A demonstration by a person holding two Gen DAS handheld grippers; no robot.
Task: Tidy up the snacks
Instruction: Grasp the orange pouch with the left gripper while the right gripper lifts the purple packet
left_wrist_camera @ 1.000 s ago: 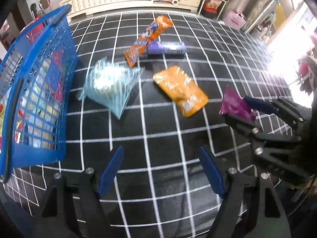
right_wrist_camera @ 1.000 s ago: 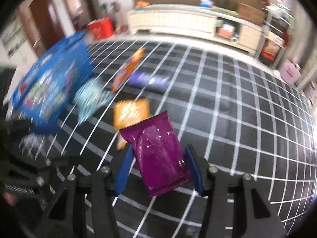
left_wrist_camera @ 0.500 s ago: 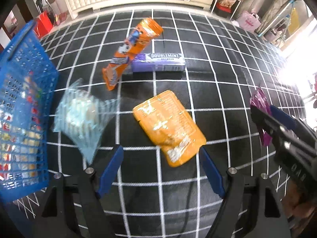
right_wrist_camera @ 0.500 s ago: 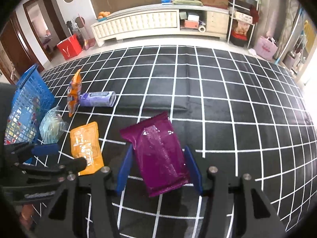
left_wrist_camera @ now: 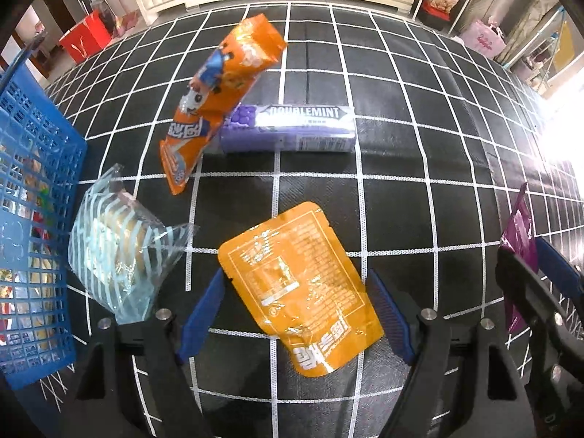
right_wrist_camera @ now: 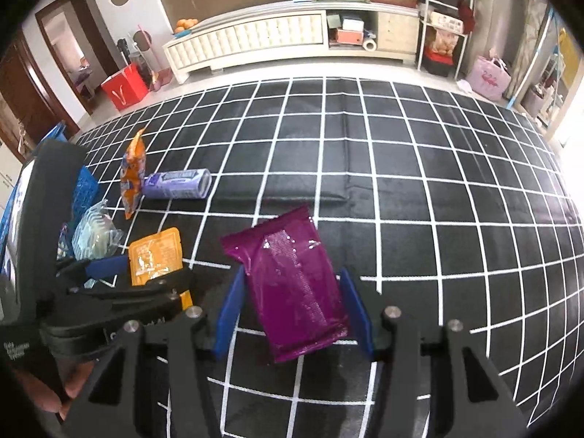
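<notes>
My left gripper (left_wrist_camera: 295, 314) is open, its blue fingers on either side of a flat orange pouch (left_wrist_camera: 299, 299) lying on the black grid mat. My right gripper (right_wrist_camera: 294, 314) is shut on a purple snack pack (right_wrist_camera: 292, 284), held above the mat; the pack also shows at the right edge of the left wrist view (left_wrist_camera: 518, 252). A blue mesh basket (left_wrist_camera: 33, 226) with several snacks stands at the left. A clear striped bag (left_wrist_camera: 116, 259), a tall orange snack bag (left_wrist_camera: 219, 102) and a purple Doublemint box (left_wrist_camera: 292, 129) lie on the mat.
The black mat with white grid lines (right_wrist_camera: 438, 182) stretches far to the right and back. A white low cabinet (right_wrist_camera: 277, 40), shelves and a red bag (right_wrist_camera: 124, 87) stand beyond the mat's far edge.
My left gripper has moved forward and right, away from the basket, and now straddles the orange pouch. My right gripper still holds the purple pack, steadier and turned right.
</notes>
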